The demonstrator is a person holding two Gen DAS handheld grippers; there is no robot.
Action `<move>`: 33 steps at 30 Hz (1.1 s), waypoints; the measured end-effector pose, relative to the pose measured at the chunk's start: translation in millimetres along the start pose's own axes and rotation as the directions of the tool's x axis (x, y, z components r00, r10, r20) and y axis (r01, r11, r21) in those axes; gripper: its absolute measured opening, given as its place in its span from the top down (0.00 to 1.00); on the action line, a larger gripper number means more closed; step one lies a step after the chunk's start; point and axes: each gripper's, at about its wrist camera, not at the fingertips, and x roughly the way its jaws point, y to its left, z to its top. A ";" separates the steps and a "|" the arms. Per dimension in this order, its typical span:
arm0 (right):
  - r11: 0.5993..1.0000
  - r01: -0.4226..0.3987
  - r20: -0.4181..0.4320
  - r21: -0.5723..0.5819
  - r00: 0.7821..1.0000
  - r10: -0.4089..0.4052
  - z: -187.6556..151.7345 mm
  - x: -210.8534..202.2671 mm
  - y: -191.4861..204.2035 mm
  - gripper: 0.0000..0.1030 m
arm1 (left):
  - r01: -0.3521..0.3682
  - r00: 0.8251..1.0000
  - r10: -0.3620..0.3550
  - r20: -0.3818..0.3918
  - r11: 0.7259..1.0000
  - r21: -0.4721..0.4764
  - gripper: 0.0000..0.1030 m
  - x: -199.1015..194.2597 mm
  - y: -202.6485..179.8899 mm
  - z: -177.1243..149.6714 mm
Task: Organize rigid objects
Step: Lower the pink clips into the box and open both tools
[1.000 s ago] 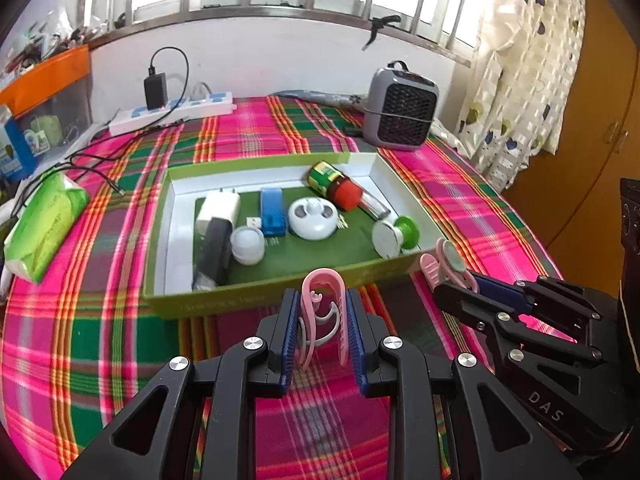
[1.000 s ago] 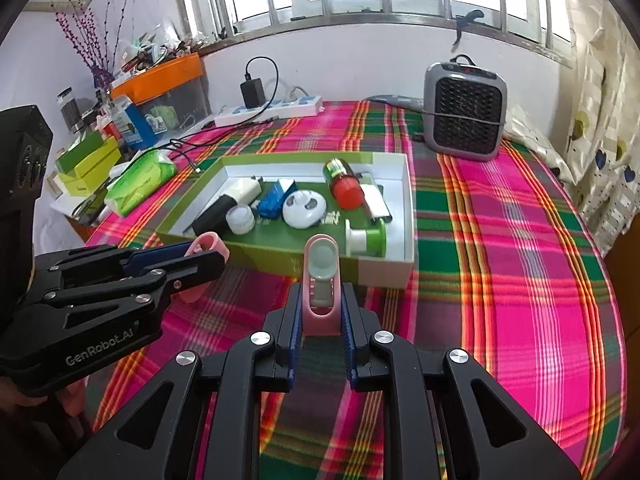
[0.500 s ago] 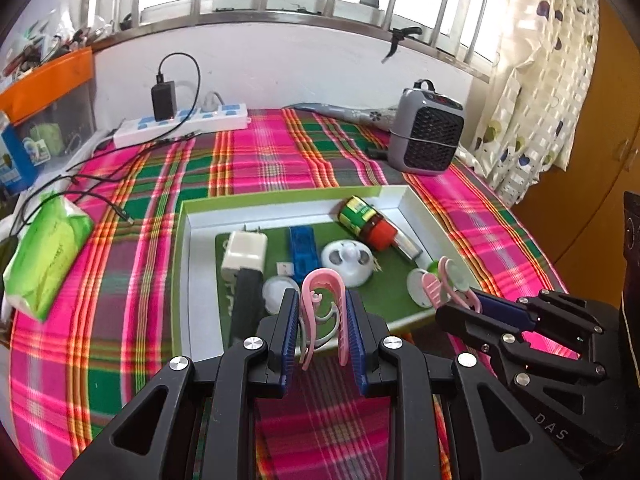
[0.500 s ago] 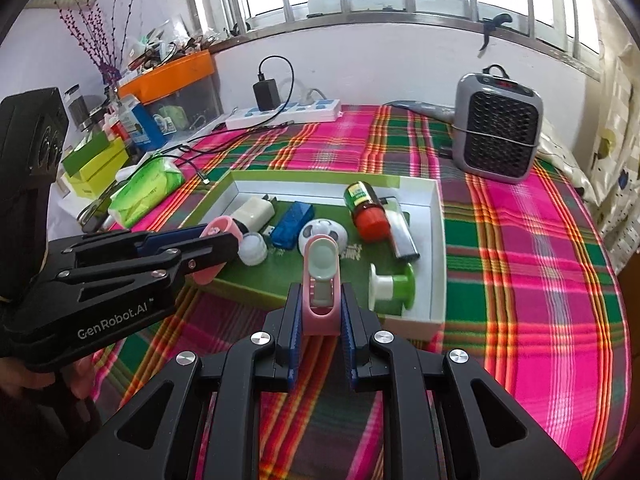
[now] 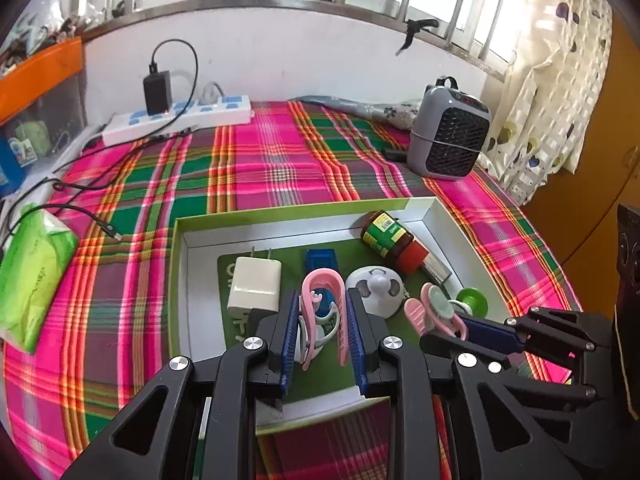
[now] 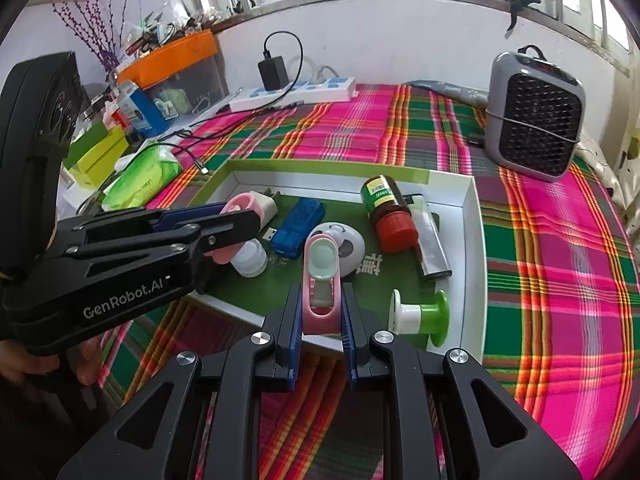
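My left gripper [image 5: 323, 297] is shut on a pink U-shaped clip [image 5: 322, 276] and hovers over the near part of the green-rimmed tray [image 5: 280, 213]. My right gripper [image 6: 320, 291] is shut on a pink clip with a mint pad [image 6: 321, 320] above the tray's front wall [image 6: 475, 220]. In the tray lie a white charger [image 5: 256, 284], a blue USB stick [image 6: 298, 226], a white round gadget [image 5: 374, 290], a red-capped brown bottle [image 6: 386, 208], a silver lighter [image 6: 430, 246], a small white jar [image 6: 250, 260] and a white-and-green spool [image 6: 420, 314].
A grey heater [image 6: 534, 120] stands at the back right on the plaid cloth. A power strip [image 5: 180, 117] with a black adapter lies by the wall, with cables trailing left. A green tissue pack [image 5: 32, 276] sits at the left edge. A hand [image 6: 80, 364] holds the left gripper.
Both grippers have moved forward from in front of the tray to over its near part. Each still holds its pink clip.
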 end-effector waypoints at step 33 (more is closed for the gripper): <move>1.000 -0.011 -0.063 -0.023 0.998 0.009 5.6 21.0 -1.8 0.82 | -0.009 0.999 0.009 -0.052 1.000 -0.006 0.78 28.9 5.9 2.8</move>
